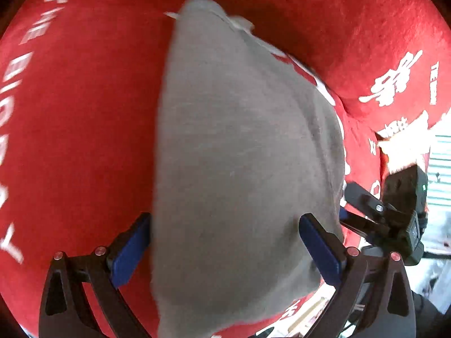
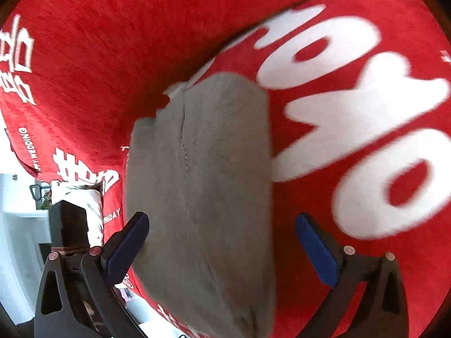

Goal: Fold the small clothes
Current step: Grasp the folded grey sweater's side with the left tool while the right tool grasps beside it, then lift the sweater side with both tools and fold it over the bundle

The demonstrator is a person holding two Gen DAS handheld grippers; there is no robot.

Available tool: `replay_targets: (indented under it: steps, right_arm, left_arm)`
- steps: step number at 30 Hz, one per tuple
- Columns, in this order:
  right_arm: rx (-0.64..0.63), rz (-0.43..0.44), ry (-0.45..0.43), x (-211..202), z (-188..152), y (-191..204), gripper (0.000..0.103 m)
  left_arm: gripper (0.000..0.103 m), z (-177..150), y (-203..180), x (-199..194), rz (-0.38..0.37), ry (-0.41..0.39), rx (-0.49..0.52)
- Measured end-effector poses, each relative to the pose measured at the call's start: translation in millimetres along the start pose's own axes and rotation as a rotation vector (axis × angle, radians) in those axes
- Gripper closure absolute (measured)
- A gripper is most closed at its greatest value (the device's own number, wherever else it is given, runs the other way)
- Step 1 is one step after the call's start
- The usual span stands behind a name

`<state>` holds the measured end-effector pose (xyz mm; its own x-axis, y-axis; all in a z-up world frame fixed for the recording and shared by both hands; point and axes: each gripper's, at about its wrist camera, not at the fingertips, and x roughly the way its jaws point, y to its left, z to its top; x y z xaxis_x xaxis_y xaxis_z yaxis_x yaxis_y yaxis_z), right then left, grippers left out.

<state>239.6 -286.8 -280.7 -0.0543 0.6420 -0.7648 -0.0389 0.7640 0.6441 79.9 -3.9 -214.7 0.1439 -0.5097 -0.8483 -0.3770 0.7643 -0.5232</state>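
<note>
A grey garment (image 1: 242, 152) lies on a red cloth with white lettering (image 1: 84, 112). My left gripper (image 1: 225, 242) is open, and the grey cloth lies between its blue pads (image 1: 129, 253). In the right wrist view the same grey garment (image 2: 208, 186) shows a seam down its middle. My right gripper (image 2: 222, 245) is open, its blue pads (image 2: 315, 248) wide apart, with the grey cloth near its left pad. The right gripper also shows in the left wrist view (image 1: 394, 211) at the right edge.
The red cloth (image 2: 310, 42) covers the whole surface and carries large white letters (image 2: 352, 112). Its edge drops off at the left in the right wrist view, where a white room and a dark box (image 2: 67, 222) show. Striped fabric (image 1: 439, 169) lies at the far right.
</note>
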Motion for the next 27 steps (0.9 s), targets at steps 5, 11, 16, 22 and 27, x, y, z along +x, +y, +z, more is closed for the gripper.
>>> replay_targets:
  steps: [5, 11, 16, 22, 27]
  right_arm:
    - [-0.047, 0.006, 0.007, 18.6, 5.6, 19.8, 0.0]
    - [-0.169, -0.128, 0.094, 29.9, 1.5, 42.7, 0.051]
    - [-0.214, -0.171, 0.089, 23.0, -6.2, 58.5, 0.056]
    - [-0.247, -0.185, 0.091, 16.3, -10.7, 76.0, 0.058]
    - [-0.278, -0.205, 0.108, 10.6, -19.8, 84.0, 0.058]
  left_arm:
    - [0.001, 16.2, -13.9, 12.6, 0.024, -0.003, 0.072]
    - [0.033, 13.6, -28.5, 7.6, 0.11, -0.034, 0.155]
    - [0.048, 9.3, -41.1, 2.1, 0.134, -0.052, 0.18]
    - [0.052, -5.0, -43.2, -12.1, 0.15, -0.063, 0.192]
    - [0.052, -15.6, -47.7, -14.6, 0.163, -0.063, 0.194]
